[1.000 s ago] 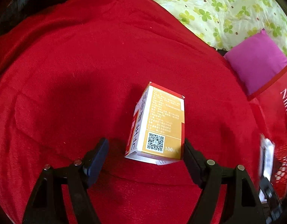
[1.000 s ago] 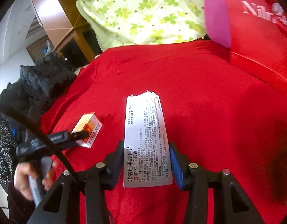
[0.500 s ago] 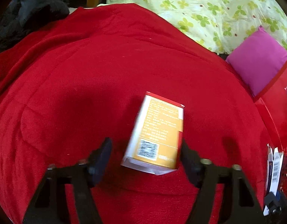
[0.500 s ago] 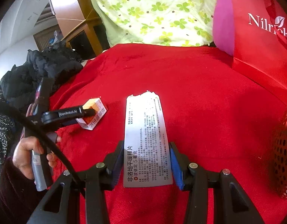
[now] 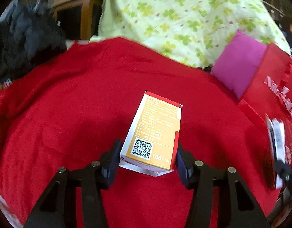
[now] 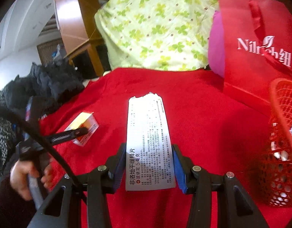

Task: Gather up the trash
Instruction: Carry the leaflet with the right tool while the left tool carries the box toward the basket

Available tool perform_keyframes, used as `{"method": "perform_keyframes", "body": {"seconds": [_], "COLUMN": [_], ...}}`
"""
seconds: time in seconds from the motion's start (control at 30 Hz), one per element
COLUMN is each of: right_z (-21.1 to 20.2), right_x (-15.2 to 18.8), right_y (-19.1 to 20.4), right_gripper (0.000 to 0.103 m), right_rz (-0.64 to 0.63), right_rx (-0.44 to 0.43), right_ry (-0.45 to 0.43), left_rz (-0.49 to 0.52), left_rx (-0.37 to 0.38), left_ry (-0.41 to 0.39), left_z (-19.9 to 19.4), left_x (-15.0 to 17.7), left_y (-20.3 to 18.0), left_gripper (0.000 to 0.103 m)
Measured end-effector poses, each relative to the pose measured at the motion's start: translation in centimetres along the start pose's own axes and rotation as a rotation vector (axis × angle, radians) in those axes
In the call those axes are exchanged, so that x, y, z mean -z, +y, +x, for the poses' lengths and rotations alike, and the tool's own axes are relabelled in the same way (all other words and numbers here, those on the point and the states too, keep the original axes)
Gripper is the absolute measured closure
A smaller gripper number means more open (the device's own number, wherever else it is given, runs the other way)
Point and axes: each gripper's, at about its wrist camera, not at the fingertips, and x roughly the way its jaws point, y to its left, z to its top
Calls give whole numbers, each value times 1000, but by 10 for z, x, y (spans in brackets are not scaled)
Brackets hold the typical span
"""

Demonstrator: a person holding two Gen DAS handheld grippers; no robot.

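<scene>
A wide red fleece blanket (image 5: 73,114) lies under everything I do here, with a glossy red paper shopping bag (image 6: 252,57) standing at its far right and a red perforated plastic basket (image 6: 278,152) just in front of that bag, scraps already inside. That basket looks like the place for the trash, so I judge the step in hand to be carrying both pieces over to it.

My left gripper (image 5: 147,159) has its jaws closing on the orange and white cardboard medicine box (image 5: 155,133); the pads sit against both its sides at the near end, and from the right wrist view it seems raised off the blanket. My right gripper (image 6: 148,169) pinches the flat white printed carton strip (image 6: 147,133) by its edges, torn end pointing away.

To do this well I should squeeze the box only until it stops slipping, since thin card crushes, and bring each piece fully over the basket rim before letting go.
</scene>
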Motion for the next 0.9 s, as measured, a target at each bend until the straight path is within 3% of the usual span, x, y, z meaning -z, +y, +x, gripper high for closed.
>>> {"method": "perform_keyframes", "body": {"seconds": [0.33,0.9], "right_z": [-49,-127], "right_x": [-10,0], "right_y": [-14,-54], "right_gripper": [54,54], "right_rz": [92,208], "right_rx": [-28,-47], "right_ry": [-141,-306], "left_rz": [198,333], "left_rx": [7,27], "left_ry": [-120,-196], "left_z": [-71,-126], "left_x": [-1,11], "left_y": [-75,-131], "left_gripper": [47,47]}}
